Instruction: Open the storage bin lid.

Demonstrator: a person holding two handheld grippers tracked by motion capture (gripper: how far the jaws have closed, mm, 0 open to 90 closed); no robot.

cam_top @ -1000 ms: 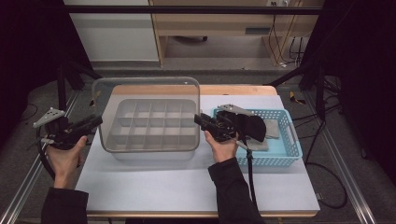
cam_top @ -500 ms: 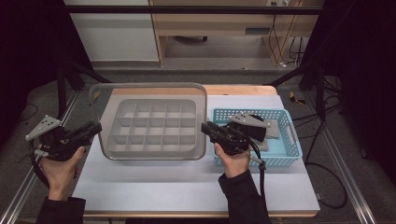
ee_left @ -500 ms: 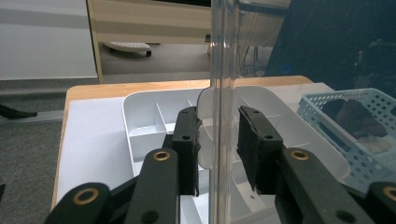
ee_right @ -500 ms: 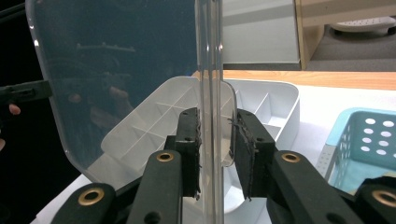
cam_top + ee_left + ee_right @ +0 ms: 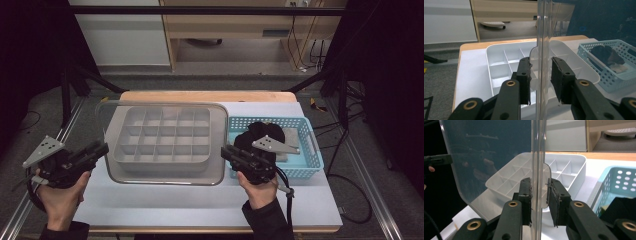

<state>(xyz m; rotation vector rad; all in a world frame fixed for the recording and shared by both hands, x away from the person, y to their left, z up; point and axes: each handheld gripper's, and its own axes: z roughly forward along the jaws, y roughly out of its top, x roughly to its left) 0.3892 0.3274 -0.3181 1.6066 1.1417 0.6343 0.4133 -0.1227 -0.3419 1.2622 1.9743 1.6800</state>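
Observation:
A clear plastic lid hangs level just above a white compartment tray on the table. My left gripper is shut on the lid's left edge. My right gripper is shut on its right edge. In the left gripper view the lid's rim stands upright between the pads of the left gripper, with the tray behind. In the right gripper view the lid runs up between the jaws of the right gripper, over the tray.
A light blue perforated basket sits right of the tray and holds a dark bundle and a pale item. A white mat covers the table. A wooden desk and cables stand beyond the far edge.
Both hands have drawn back toward the near edge, carrying the lid with them. The lid has come down from a tilt to lie level over the tray.

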